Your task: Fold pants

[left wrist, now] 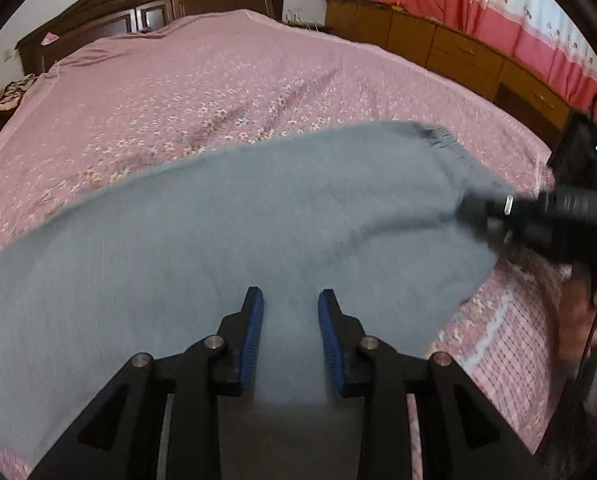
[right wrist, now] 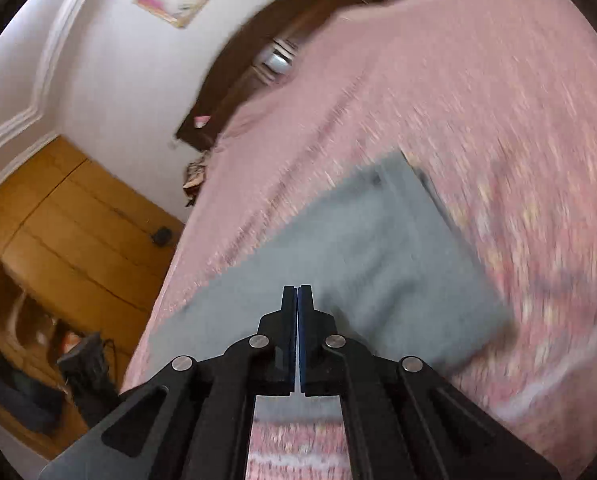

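Grey pants (left wrist: 258,216) lie spread across the pink flowered bed (left wrist: 218,80), their ribbed waistband (left wrist: 442,136) toward the far right. My left gripper (left wrist: 290,296) hovers over the near part of the pants, its blue pads (left wrist: 254,332) apart and only flat cloth showing between them. The right gripper (left wrist: 470,208) reaches in from the right and meets the pants' right edge. In the right wrist view the pants (right wrist: 378,248) look like a blurred grey rectangle on the bed (right wrist: 478,80). The right gripper (right wrist: 298,288) is above them, pads pressed together, with no cloth visible between them.
A dark wooden headboard (left wrist: 150,4) stands at the far end of the bed. Low wooden cabinets (left wrist: 458,52) and a red and white curtain (left wrist: 478,0) line the right side. A wooden wardrobe (right wrist: 58,220) and dark bags on the floor (right wrist: 38,380) are left of the bed.
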`<state>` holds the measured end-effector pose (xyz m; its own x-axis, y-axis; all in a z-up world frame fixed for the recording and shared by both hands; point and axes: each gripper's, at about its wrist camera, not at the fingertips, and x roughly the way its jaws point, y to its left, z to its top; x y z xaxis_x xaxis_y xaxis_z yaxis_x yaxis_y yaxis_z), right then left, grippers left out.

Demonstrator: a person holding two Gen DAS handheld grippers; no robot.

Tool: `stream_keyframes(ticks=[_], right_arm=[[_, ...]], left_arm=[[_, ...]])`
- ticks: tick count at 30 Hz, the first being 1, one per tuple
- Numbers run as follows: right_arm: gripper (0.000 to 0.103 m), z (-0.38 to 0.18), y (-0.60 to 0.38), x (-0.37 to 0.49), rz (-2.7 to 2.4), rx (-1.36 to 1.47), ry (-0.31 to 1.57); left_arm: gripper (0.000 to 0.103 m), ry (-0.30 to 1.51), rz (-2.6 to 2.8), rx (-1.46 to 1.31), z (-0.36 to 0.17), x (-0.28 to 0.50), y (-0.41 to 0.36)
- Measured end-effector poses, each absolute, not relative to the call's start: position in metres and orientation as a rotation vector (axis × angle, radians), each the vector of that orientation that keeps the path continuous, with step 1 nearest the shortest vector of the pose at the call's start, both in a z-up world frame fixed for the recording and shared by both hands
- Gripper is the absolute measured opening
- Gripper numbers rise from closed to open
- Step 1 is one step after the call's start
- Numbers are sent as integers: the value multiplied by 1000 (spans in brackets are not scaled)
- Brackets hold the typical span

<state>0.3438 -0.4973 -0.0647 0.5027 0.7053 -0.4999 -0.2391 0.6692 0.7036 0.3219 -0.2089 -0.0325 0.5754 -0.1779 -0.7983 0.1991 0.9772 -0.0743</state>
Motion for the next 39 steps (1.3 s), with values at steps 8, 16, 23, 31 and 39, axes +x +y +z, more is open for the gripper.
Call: stream_keyframes(ticks=[8, 16, 23, 31, 39], right_arm=[[4, -53, -454, 384, 528, 500, 875], [4, -73, -414, 415, 411, 652, 850], [7, -29, -295, 374, 779, 369, 820], [9, -61, -134, 394, 1147, 476, 901], [0, -127, -113, 414, 922, 434, 1054]], left_arm=[[30, 934, -182, 51, -45, 290, -225], [28, 891, -182, 76, -39, 262, -230], [30, 868, -190, 84, -4, 254, -176], [49, 781, -17, -39, 17, 306, -36], [31, 897, 17, -377, -51, 328, 46]])
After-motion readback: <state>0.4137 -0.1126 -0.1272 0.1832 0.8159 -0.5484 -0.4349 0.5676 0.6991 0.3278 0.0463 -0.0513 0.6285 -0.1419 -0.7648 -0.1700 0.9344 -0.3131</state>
